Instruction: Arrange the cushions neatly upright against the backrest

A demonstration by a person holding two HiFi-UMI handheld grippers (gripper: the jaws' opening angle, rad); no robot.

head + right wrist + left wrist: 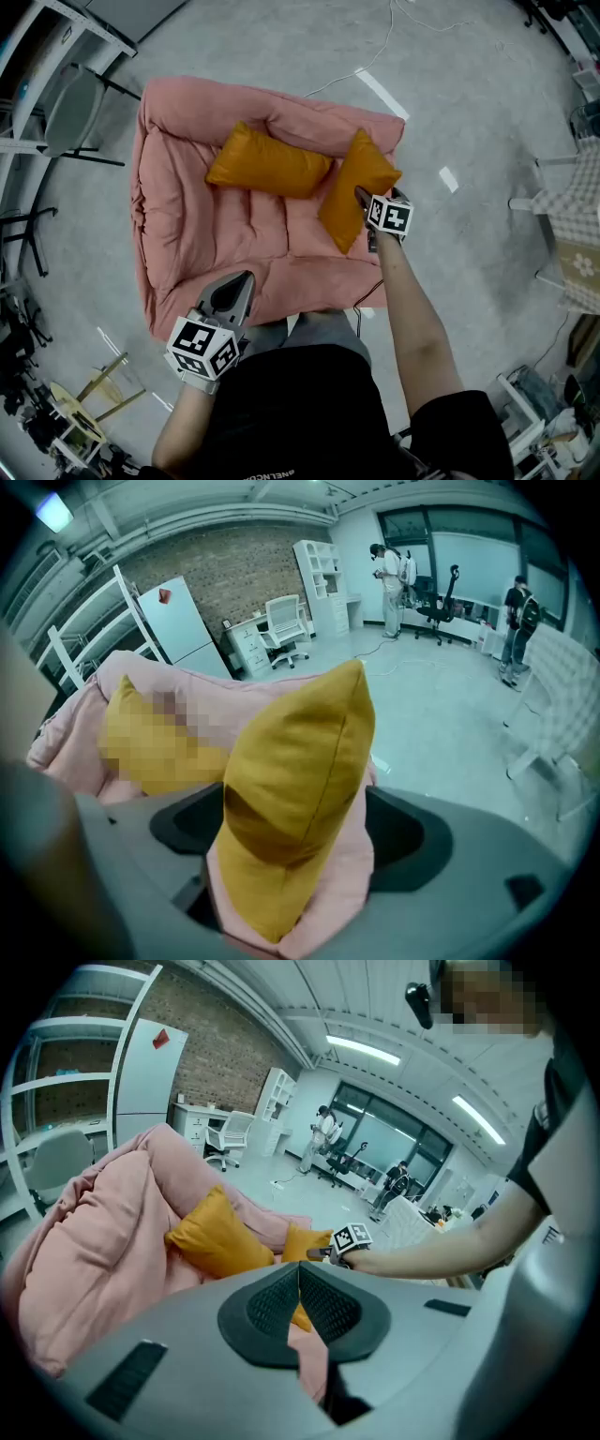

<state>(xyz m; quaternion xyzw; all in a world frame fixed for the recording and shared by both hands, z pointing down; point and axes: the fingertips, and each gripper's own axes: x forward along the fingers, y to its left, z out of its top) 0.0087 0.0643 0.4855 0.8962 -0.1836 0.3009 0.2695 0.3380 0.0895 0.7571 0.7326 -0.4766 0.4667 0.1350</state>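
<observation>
Head view: the left cushion (270, 164) lies slumped along the backrest (281, 108) at upper centre. The right cushion (361, 173) stands aslant at centre right, with the right claw (360, 194) at its edge.

Left gripper view: the left claw (300, 1274) is pressed together, empty.

Right gripper view: the right claw pinches the right cushion's lower part — swing it gently upright against the backrest before letting go.
</observation>
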